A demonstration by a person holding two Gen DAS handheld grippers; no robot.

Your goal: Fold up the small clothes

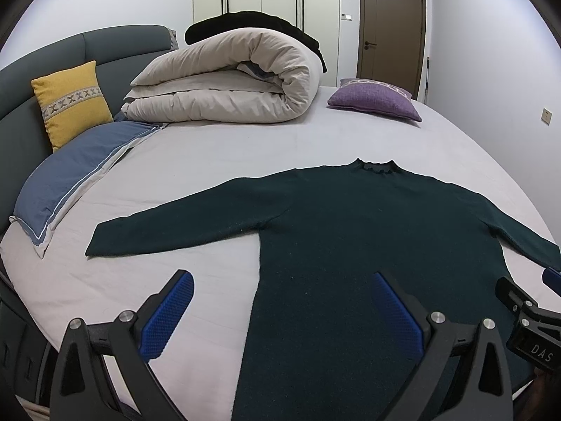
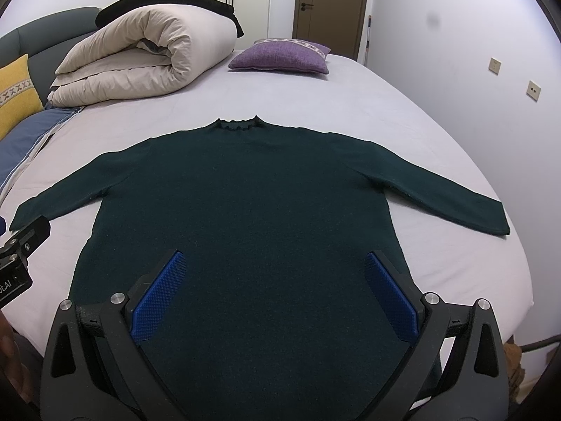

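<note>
Sweater (image 2: 242,193) flat, unfolded; left gripper (image 1: 282,310) and right gripper (image 2: 275,289) wide open, empty — risk pinching sheet (image 2: 315,91) with knit.

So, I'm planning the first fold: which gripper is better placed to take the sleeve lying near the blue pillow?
Left. The left gripper is open beside that sleeve; the right gripper is open over the sweater's body.

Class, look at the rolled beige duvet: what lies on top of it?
A black garment is draped over the rolled duvet. Its far side, and what lies behind the roll, are hidden.
</note>
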